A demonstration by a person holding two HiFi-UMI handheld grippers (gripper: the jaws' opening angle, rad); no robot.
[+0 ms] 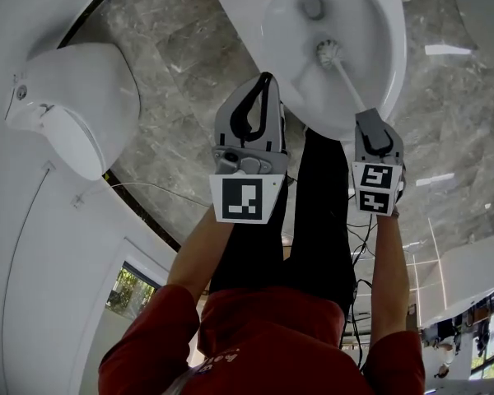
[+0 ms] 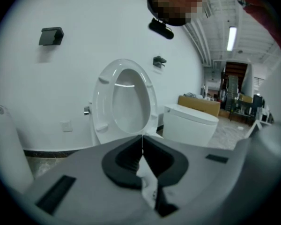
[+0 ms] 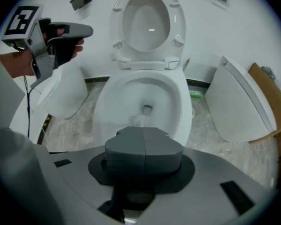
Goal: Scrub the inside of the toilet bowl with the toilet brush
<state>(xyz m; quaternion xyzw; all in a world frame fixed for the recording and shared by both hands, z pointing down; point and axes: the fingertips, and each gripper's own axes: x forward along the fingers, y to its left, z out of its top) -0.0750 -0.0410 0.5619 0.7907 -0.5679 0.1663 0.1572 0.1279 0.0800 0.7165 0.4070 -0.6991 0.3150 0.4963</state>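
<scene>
Left tool (image 1: 266, 82) clenched on nothing, toilet brush (image 1: 329, 53) head down inside the toilet bowl (image 1: 393, 52), right tool (image 1: 367, 118) clamped high on its slim handle, which looks light, stiff and probably slick, so that top-end grip suits.

White toilet brush (image 1: 347, 81) slants, bristle head inside the white toilet bowl (image 1: 284, 39).

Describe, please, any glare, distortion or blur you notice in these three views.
Head view: bright streaks of glare lie on the glossy marble floor. Left gripper view: a black vignette rings the frame, and the ceiling lamp blows out. Right gripper view: the toilet brush head looks faint and smeared against the toilet bowl.
</scene>
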